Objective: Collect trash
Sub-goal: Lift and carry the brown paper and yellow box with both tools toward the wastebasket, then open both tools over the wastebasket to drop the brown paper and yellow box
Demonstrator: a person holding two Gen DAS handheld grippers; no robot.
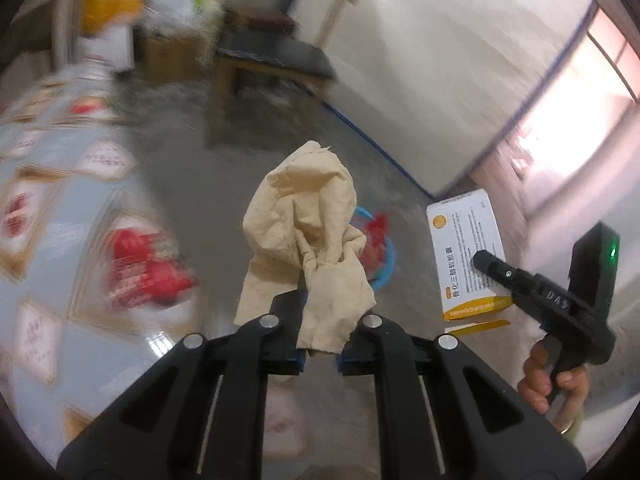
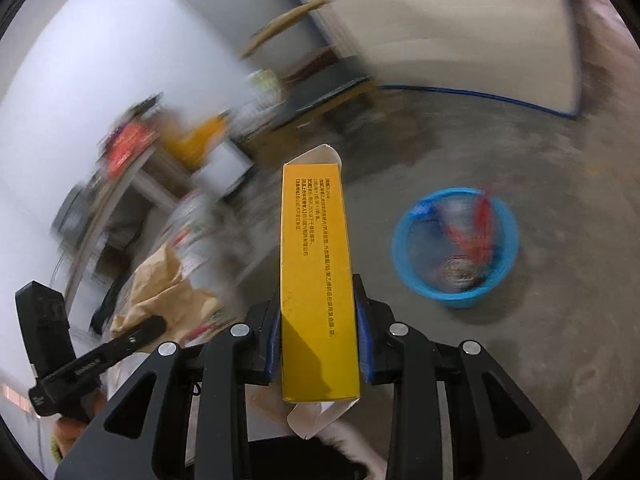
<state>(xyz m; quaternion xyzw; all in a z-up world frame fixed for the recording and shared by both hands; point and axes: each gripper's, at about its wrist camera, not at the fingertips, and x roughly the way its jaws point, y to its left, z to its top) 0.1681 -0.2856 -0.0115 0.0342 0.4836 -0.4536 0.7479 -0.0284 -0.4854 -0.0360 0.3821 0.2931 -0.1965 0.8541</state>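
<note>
Two claws: one tissue (image 1: 304, 240), one box (image 2: 316, 280).

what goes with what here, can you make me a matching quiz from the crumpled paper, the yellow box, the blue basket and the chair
Things:
1. crumpled paper
2. yellow box
3. blue basket
4. chair

States:
A. on the floor, red trash inside
B. clamped in the right gripper
C. stands by the wall, nothing on its seat
D. pinched in the left gripper

Pairs: 1-D, 2-B, 3-A, 4-C
</note>
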